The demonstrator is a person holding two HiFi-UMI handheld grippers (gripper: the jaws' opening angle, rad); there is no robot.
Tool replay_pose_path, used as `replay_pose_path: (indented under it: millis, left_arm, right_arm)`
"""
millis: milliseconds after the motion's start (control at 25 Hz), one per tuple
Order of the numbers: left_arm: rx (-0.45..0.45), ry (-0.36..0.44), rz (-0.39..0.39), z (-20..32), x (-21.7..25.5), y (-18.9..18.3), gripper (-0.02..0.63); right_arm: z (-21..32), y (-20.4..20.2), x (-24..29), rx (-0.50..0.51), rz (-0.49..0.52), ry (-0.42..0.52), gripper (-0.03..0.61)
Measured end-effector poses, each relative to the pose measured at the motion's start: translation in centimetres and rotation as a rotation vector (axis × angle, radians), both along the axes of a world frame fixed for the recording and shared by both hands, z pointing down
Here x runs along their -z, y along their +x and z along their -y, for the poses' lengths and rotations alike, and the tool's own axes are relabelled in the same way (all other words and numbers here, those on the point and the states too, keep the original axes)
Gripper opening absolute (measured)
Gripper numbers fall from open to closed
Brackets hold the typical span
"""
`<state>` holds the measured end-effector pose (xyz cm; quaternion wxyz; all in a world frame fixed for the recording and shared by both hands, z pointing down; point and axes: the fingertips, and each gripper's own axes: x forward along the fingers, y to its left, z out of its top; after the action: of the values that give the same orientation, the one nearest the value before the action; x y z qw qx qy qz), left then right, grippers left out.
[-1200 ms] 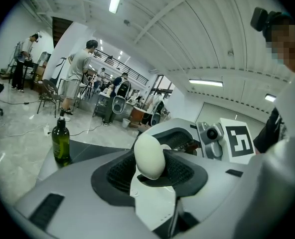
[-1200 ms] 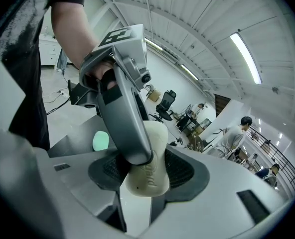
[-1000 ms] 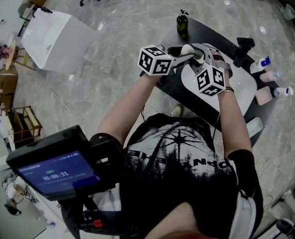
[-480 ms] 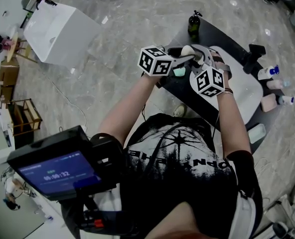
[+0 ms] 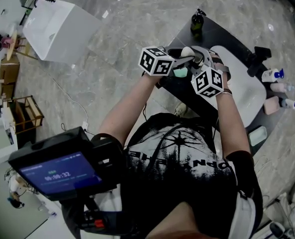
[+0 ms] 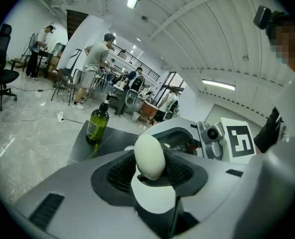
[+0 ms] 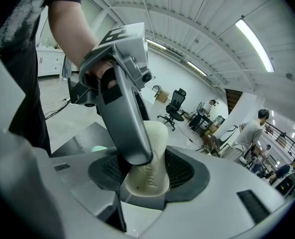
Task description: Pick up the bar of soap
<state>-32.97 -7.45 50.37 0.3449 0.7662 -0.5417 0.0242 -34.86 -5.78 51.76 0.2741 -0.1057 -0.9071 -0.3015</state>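
Note:
A cream, oval bar of soap (image 5: pixel 187 51) hangs in the air above the dark table, held between both grippers. In the left gripper view the soap (image 6: pixel 149 156) stands edge-on, and my left gripper (image 6: pixel 150 169) is shut on its flat faces. In the right gripper view the soap (image 7: pixel 148 168) shows its embossed face, with my right gripper (image 7: pixel 147 172) shut on its sides. One grey finger (image 7: pixel 125 108) of the left gripper lies across that face. Seen from the head, the left gripper (image 5: pixel 184 59) and the right gripper (image 5: pixel 200 59) meet nose to nose at the soap.
Below lies a dark table (image 5: pixel 187 91) with a white basin (image 5: pixel 242 88), a green bottle (image 5: pixel 197 24) at its far end, a mint-green item (image 5: pixel 180 72) under the grippers, and several bottles (image 5: pixel 274 76) to the right. A white box (image 5: pixel 58 29) stands on the floor at the left.
Both grippers keep their hold on the soap in the same pose. The head view has drifted, so the table and basin sit further right, and the mint-green item now shows beneath the grippers.

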Motion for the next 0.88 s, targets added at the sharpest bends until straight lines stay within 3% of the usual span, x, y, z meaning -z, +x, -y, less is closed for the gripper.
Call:
replay_pose_path:
  millis: [480,880]
  left_arm:
    - [-0.028,-0.139,-0.054,2.3,-7.5,-2.5,0.176]
    - [-0.077,-0.258,-0.059,2.2,-11.0,-3.3,0.176]
  right_arm:
    - [2.0,-2.5,-6.7,-0.025,-0.091,-0.106,0.213]
    - [2.0,-3.3,-10.1,-0.049,-0.145,-0.165,0.213]
